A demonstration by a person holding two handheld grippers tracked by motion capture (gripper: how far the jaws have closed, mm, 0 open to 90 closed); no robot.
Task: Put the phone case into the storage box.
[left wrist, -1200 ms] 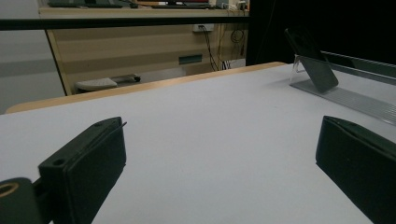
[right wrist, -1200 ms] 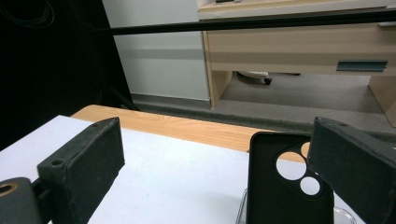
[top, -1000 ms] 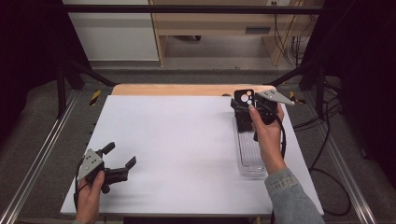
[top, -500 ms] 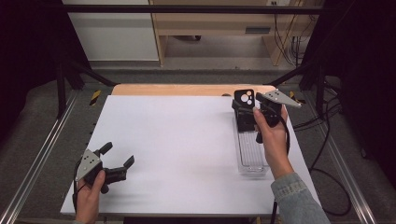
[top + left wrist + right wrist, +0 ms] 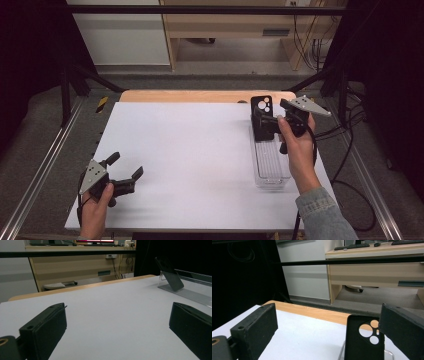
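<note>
A black phone case (image 5: 261,106) with round camera cut-outs stands upright at the far end of a clear plastic tray (image 5: 270,165) on the right of the white table. My right gripper (image 5: 261,123) is open beside it, its jaws pointing left at the case's lower part. In the right gripper view the case (image 5: 362,342) stands just ahead of the open right gripper (image 5: 329,320), partly behind the right-hand jaw. My left gripper (image 5: 125,166) rests open near the front left corner, holding nothing. The left gripper view shows that open gripper (image 5: 117,322) and the case (image 5: 170,277) leaning far off.
The white table top (image 5: 190,150) has a wooden strip (image 5: 200,96) along its far edge. Metal rails (image 5: 45,165) run down both sides. Cables (image 5: 345,145) trail off the right edge. A wooden desk (image 5: 225,30) stands beyond the table.
The right hand has drawn slightly to the right, away from the case, which stays standing. The left gripper has barely moved.
</note>
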